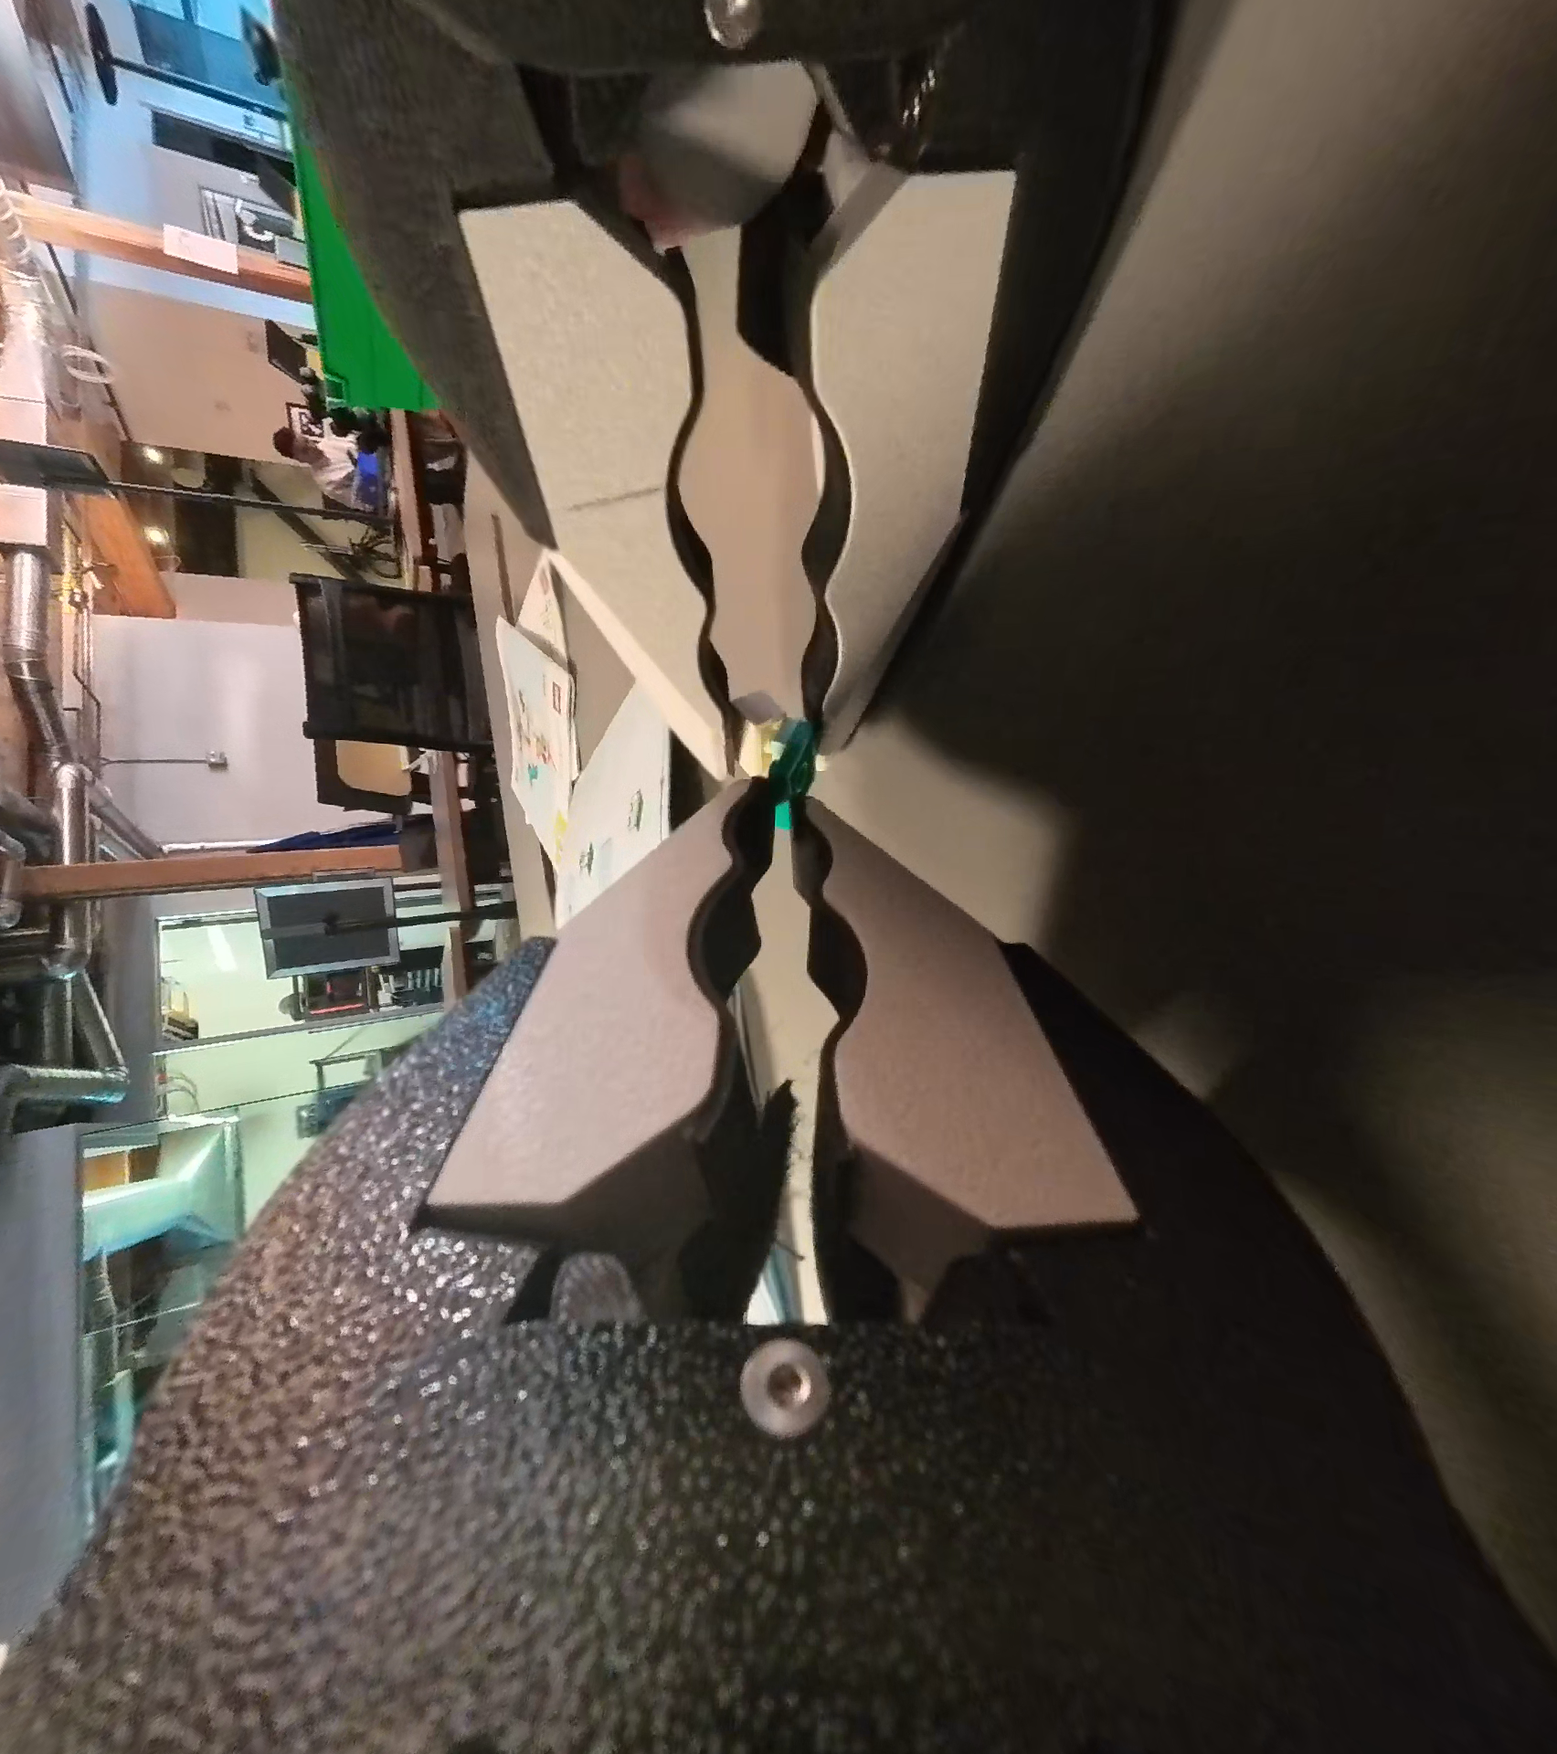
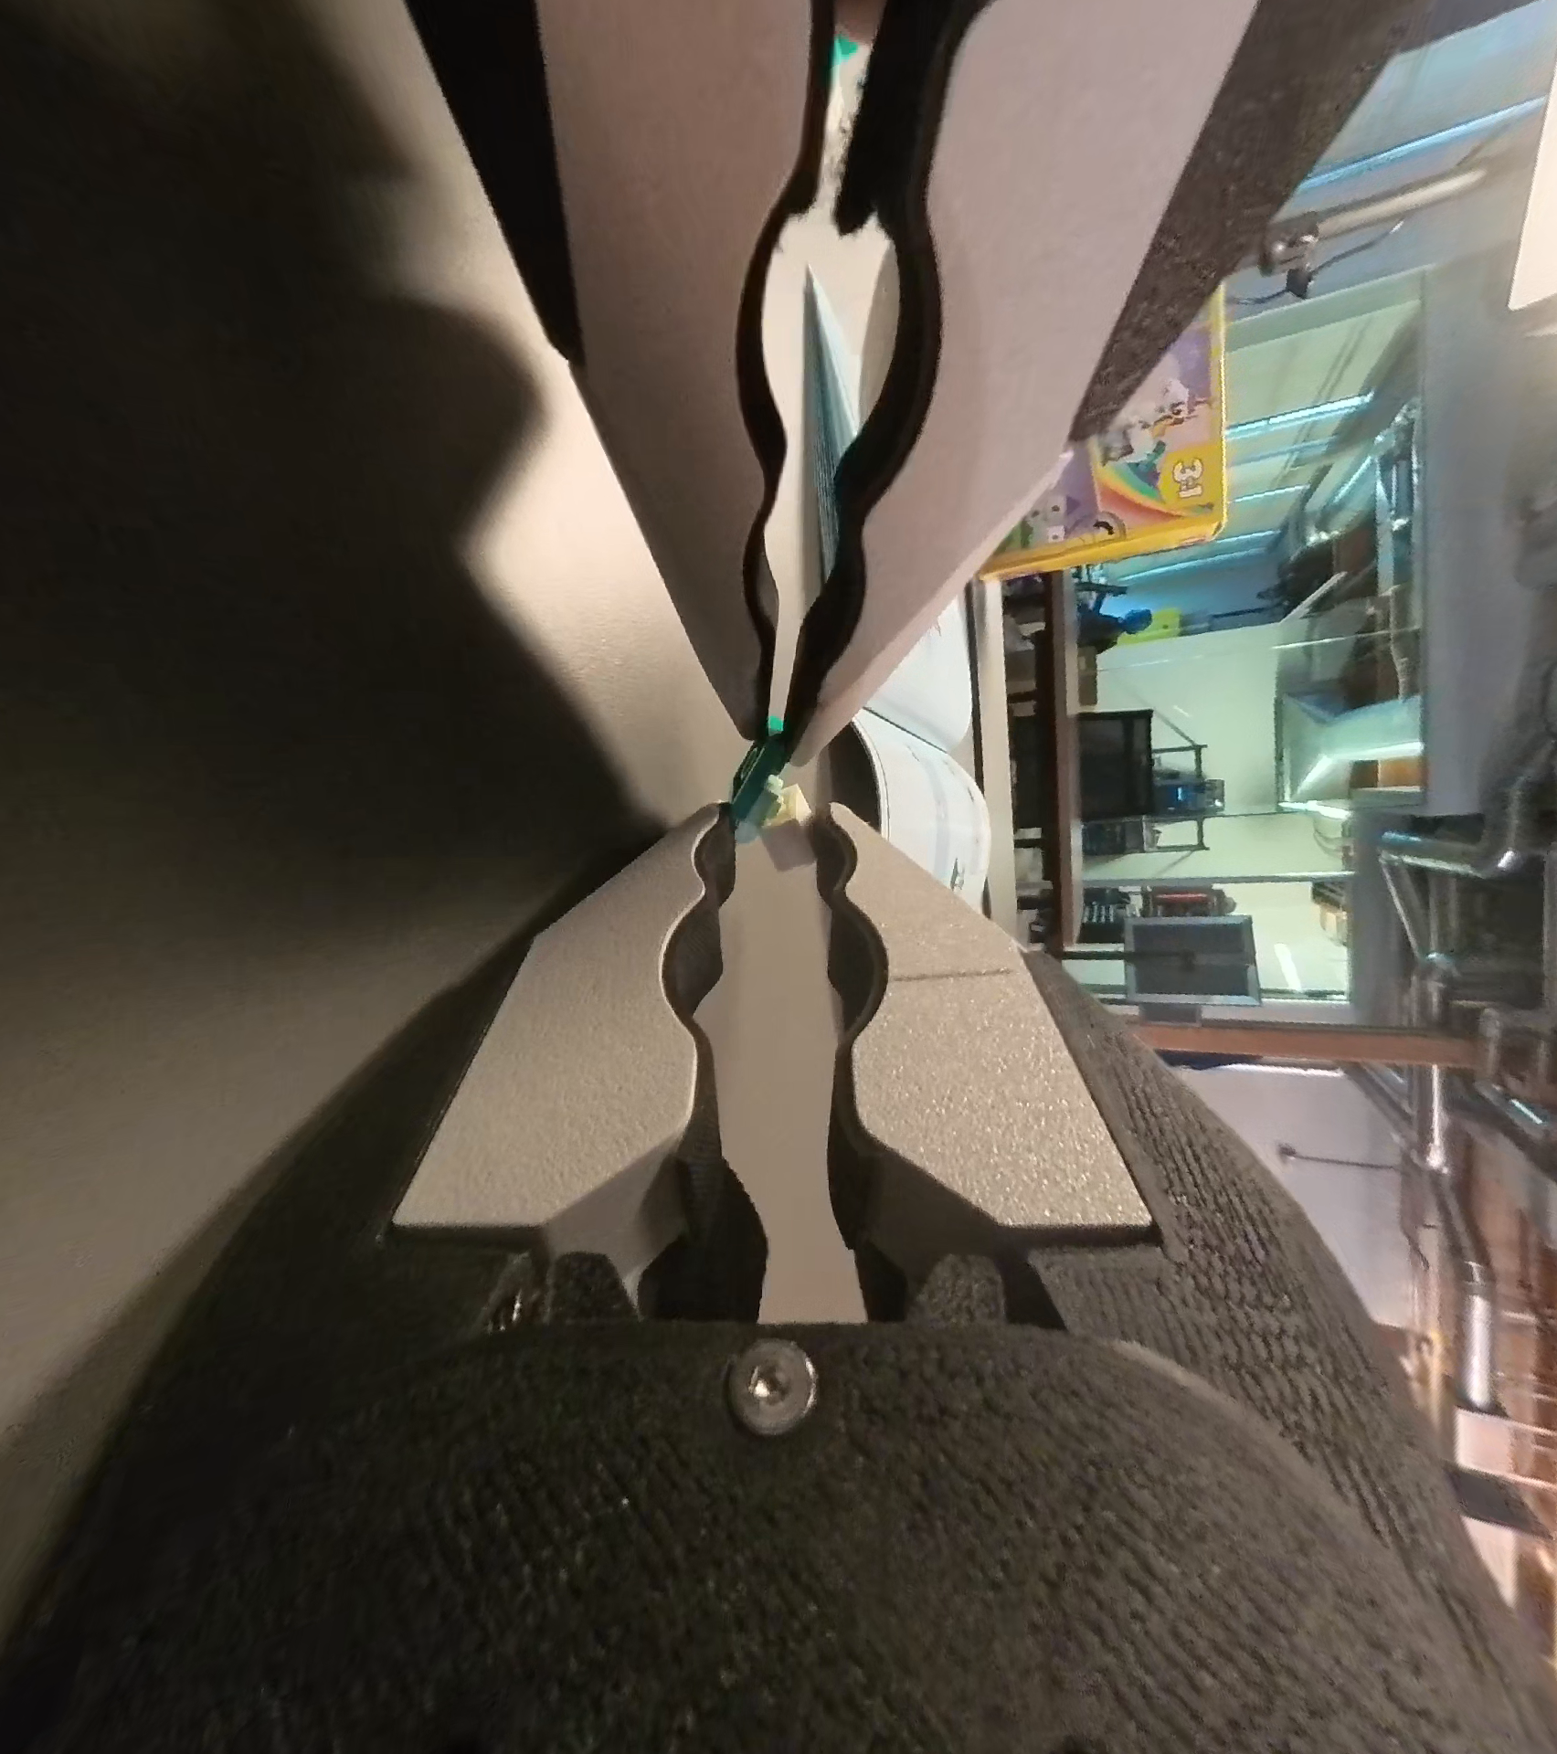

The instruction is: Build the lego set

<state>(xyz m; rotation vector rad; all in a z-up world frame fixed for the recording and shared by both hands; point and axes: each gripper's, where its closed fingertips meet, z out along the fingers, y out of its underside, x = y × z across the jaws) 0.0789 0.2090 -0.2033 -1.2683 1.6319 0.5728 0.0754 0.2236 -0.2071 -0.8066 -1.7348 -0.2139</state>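
Note:
My two grippers meet tip to tip just above the pale table. My left gripper is shut on a small thin teal lego piece; in the right wrist view it comes in from the top with the teal piece sticking out of its tips. My right gripper is closed around a small white lego piece that sits against the teal one. In the left wrist view the right gripper comes in from the top, and the white piece shows at its tips.
Both views are turned sideways. Printed instruction sheets lie on the table beyond the grippers, and a curled white sheet lies close by. A yellow lego box stands farther off. A green board and a black crate are behind. Less than 4 cm separates the two grippers' tips.

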